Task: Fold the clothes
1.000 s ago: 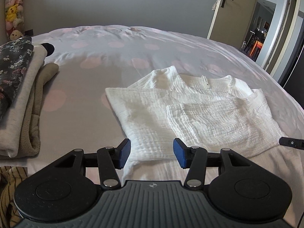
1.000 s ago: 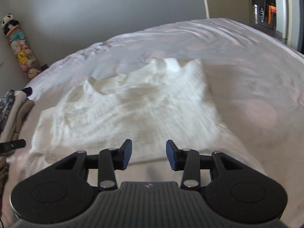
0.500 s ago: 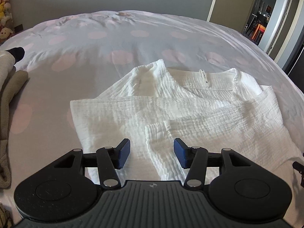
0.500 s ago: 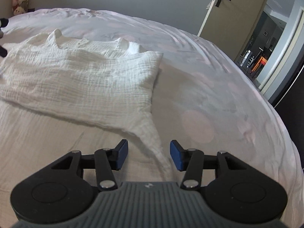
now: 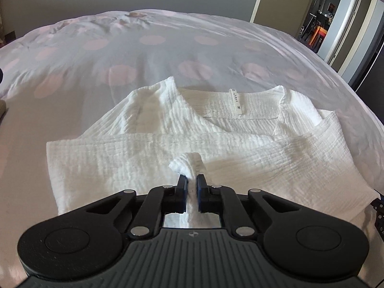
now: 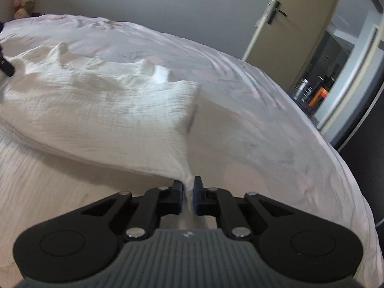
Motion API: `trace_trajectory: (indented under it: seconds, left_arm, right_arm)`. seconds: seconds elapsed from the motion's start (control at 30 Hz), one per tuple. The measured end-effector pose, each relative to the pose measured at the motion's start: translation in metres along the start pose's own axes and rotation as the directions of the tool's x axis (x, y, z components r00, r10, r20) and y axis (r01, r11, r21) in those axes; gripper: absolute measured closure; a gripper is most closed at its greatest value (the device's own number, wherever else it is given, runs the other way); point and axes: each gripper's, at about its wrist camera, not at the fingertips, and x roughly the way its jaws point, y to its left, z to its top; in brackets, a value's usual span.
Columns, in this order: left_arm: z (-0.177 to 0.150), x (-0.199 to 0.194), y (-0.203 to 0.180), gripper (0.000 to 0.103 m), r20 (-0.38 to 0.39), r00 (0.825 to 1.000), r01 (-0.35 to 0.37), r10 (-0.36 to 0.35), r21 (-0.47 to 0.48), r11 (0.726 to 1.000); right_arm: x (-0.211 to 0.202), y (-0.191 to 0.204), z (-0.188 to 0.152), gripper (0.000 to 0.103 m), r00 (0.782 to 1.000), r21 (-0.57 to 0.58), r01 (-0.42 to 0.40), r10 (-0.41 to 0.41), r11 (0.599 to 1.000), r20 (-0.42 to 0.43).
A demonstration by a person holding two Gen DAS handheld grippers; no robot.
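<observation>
A white crinkled shirt (image 5: 216, 129) lies on the bed with both sleeves folded in over its body, collar and label away from me. My left gripper (image 5: 191, 180) is shut on a pinched bunch of the shirt's near hem, and the cloth sticks up between the blue pads. In the right wrist view the same shirt (image 6: 108, 110) spreads to the left, and my right gripper (image 6: 188, 184) is shut on its near right corner, which is lifted slightly off the bed. The tip of the other tool (image 6: 6, 66) shows at the left edge.
The bed (image 5: 148, 48) has a pale cover with pink dots and extends far behind the shirt. An open door (image 6: 288, 28) and a hallway lie to the right. Stuffed toys (image 6: 22, 0) hang by the wall at far left. The bed's right edge (image 6: 348, 168) drops to dark floor.
Both grippers went from open above the bed to shut on the shirt's near edge. The left moved in over the hem; the right swung to the right corner and lifted it.
</observation>
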Motion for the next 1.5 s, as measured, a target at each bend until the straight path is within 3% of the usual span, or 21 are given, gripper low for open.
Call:
trace_trajectory:
  seconds: [0.07,0.17,0.27,0.37,0.43,0.5,0.63,0.7,0.77,0.93,1.1,1.27,1.5]
  left_arm:
    - [0.003,0.002,-0.010,0.097,-0.006,1.000,-0.001,0.001,0.020,1.000]
    - [0.004,0.007,-0.024,0.097,-0.025,0.999,-0.027,0.029,0.055,0.998]
    - [0.002,0.011,-0.019,0.097,-0.045,0.997,-0.064,0.066,0.049,0.997]
    - [-0.002,0.012,-0.006,0.096,-0.072,0.995,-0.062,0.063,0.016,0.998]
    - [-0.003,0.008,0.001,0.091,-0.075,0.996,-0.051,0.051,-0.002,0.999]
    - [-0.003,0.004,0.007,0.088,-0.072,0.997,-0.040,0.039,-0.014,0.999]
    - [-0.003,-0.006,0.014,0.072,-0.048,0.999,-0.010,0.009,-0.018,1.000]
    - [-0.003,-0.008,0.016,0.058,-0.036,0.999,-0.007,0.006,-0.020,1.000]
    - [-0.004,-0.008,0.019,0.058,-0.024,1.000,-0.004,0.004,-0.021,1.000]
    - [-0.005,0.002,0.023,0.058,-0.056,0.998,0.005,-0.006,-0.023,1.000]
    - [0.001,0.012,0.021,0.058,-0.112,0.994,-0.004,0.004,-0.004,1.000]
    - [0.007,0.021,0.019,0.058,-0.139,0.990,0.005,-0.002,0.021,1.000]
    - [0.009,0.025,0.017,0.080,-0.123,0.992,0.040,-0.037,0.023,0.999]
  right_arm:
    - [0.004,-0.016,-0.002,0.094,0.999,0.076,0.025,-0.023,0.997,-0.033]
    - [0.011,-0.024,-0.007,0.093,0.996,0.131,-0.020,0.031,0.991,-0.084]
    - [0.014,-0.021,-0.010,0.093,0.993,0.116,-0.035,0.048,0.993,-0.111]
    - [0.010,-0.030,-0.012,0.088,0.989,0.172,-0.058,0.080,0.983,-0.123]
    - [0.002,-0.037,-0.015,0.081,0.985,0.206,-0.075,0.105,0.976,-0.135]
    - [-0.011,-0.046,-0.018,0.068,0.981,0.247,-0.097,0.135,0.964,-0.141]
    - [-0.039,-0.064,-0.017,0.064,0.967,0.362,-0.183,0.233,0.914,-0.100]
    - [-0.042,-0.068,-0.005,0.063,0.962,0.371,-0.218,0.262,0.902,-0.071]
    - [-0.045,-0.072,0.008,0.061,0.956,0.378,-0.253,0.290,0.890,-0.043]
    - [-0.003,-0.077,0.046,0.061,0.932,0.361,-0.320,0.359,0.876,-0.046]
    - [0.059,-0.086,0.079,0.062,0.903,0.423,-0.339,0.417,0.840,-0.105]
    - [0.112,-0.098,0.114,0.062,0.893,0.485,-0.319,0.430,0.814,-0.135]
    - [0.171,-0.104,0.135,0.063,0.873,0.607,-0.308,0.472,0.733,-0.127]
